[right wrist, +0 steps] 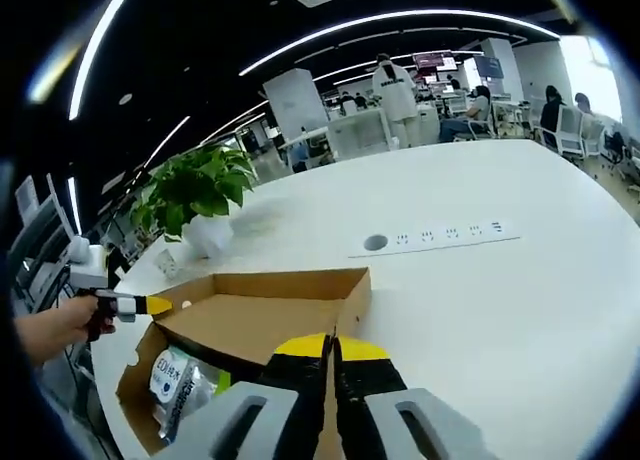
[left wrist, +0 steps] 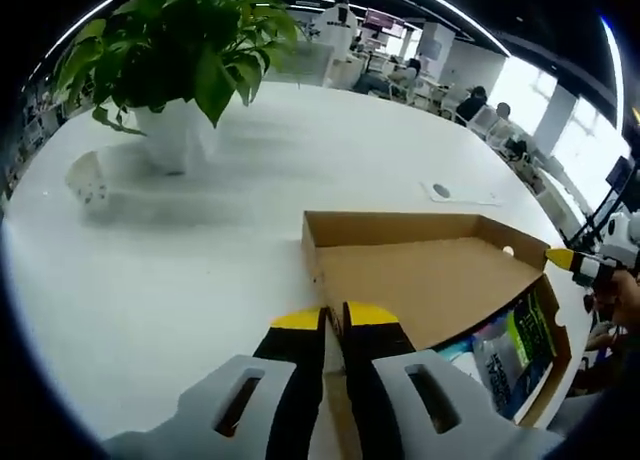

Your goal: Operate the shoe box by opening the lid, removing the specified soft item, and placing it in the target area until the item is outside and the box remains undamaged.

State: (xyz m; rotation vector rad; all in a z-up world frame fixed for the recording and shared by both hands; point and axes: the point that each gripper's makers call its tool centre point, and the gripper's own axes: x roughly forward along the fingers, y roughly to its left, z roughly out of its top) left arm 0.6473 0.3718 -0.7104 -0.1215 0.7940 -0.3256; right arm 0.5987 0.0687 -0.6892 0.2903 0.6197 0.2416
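A brown cardboard shoe box (left wrist: 430,280) lies on the white tabletop (left wrist: 200,270), its lid (left wrist: 420,265) swung up and open so the plain inner face shows. Below the raised lid, the box body holds packaged items (left wrist: 510,355), one with a green and black label, the others pale and glossy; which of them is the soft one is hard to say. The left gripper (left wrist: 335,318) has its yellow-tipped jaws pinched on one edge of the lid. In the right gripper view, the right gripper (right wrist: 332,348) likewise has its jaws clamped on the opposite lid edge (right wrist: 330,325). A potted plant (left wrist: 175,60) stands well apart from the box, farther along the tabletop.
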